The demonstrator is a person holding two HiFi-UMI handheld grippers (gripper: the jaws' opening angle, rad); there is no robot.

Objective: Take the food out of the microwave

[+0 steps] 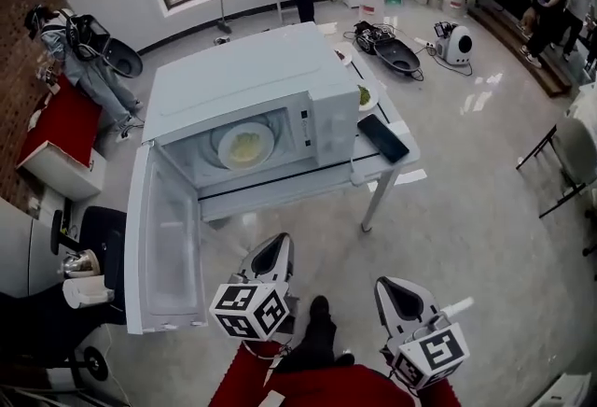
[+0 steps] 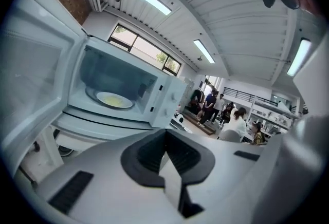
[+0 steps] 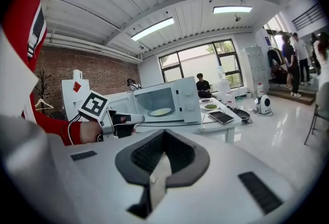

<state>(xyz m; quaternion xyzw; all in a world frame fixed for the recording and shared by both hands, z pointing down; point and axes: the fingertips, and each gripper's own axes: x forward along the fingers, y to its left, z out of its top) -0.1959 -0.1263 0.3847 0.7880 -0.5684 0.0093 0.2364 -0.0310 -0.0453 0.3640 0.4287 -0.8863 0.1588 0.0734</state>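
The white microwave [image 1: 252, 78] stands on a white table [image 1: 373, 170] with its door [image 1: 163, 246] swung wide open to the left. Inside, on the turntable, lies a white plate of yellowish food [image 1: 245, 146], also seen in the left gripper view [image 2: 114, 99] and far off in the right gripper view [image 3: 160, 112]. My left gripper [image 1: 270, 256] hovers below the door's free edge, well short of the cavity, jaws shut and empty [image 2: 165, 142]. My right gripper [image 1: 396, 298] hangs further right and lower, also shut on nothing [image 3: 163, 145].
A dark phone [image 1: 382, 137] and a plate of green food [image 1: 365, 97] lie on the table right of the microwave. A red cabinet [image 1: 61, 125] and a kettle [image 1: 82, 263] are at the left. People sit and stand at the far side of the room.
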